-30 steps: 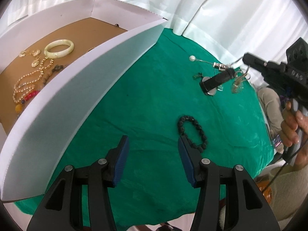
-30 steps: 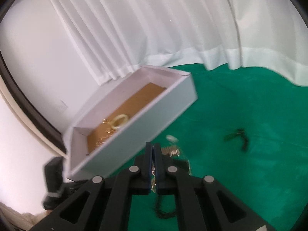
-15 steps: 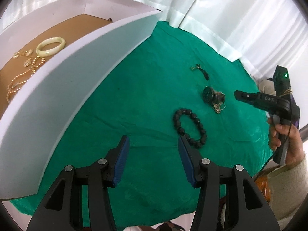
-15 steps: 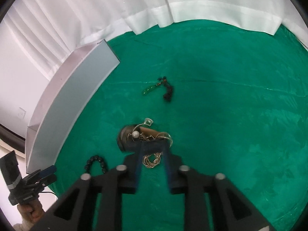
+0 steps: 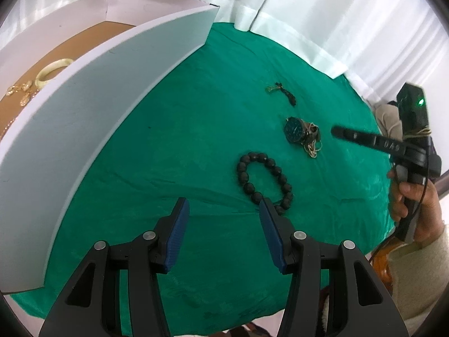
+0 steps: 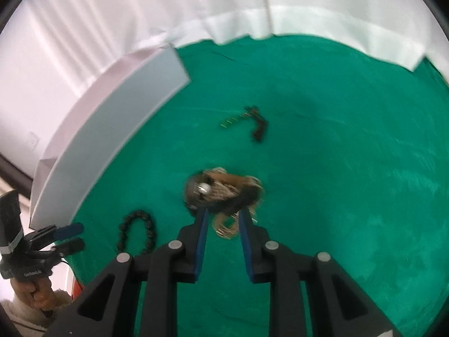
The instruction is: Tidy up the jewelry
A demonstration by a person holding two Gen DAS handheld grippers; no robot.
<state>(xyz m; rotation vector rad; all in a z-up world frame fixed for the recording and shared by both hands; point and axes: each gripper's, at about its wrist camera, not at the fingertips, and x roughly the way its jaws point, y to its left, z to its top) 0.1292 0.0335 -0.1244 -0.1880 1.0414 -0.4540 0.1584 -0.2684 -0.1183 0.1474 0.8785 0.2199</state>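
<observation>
Behind the green cloth [image 5: 174, 129], white curtains [image 5: 322, 14] hang.

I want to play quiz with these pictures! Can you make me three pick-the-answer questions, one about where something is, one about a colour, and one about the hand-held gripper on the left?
1. Where is the pale bangle?
A. on the green cloth
B. inside the white box
C. between the gripper fingers

2. What colour is the cloth under the jewelry?
A. green
B. red
C. yellow

3. How is the left hand-held gripper?
A. shut on the bead bracelet
B. shut on nothing
C. open, holding nothing

Answers:
1. B: the bangle lies on the brown floor of the white box, beside gold pieces.
2. A: the cloth is green all around the bead bracelet and the watch.
3. C: there is a wide gap between its blue pads, with only cloth showing in it.
</observation>
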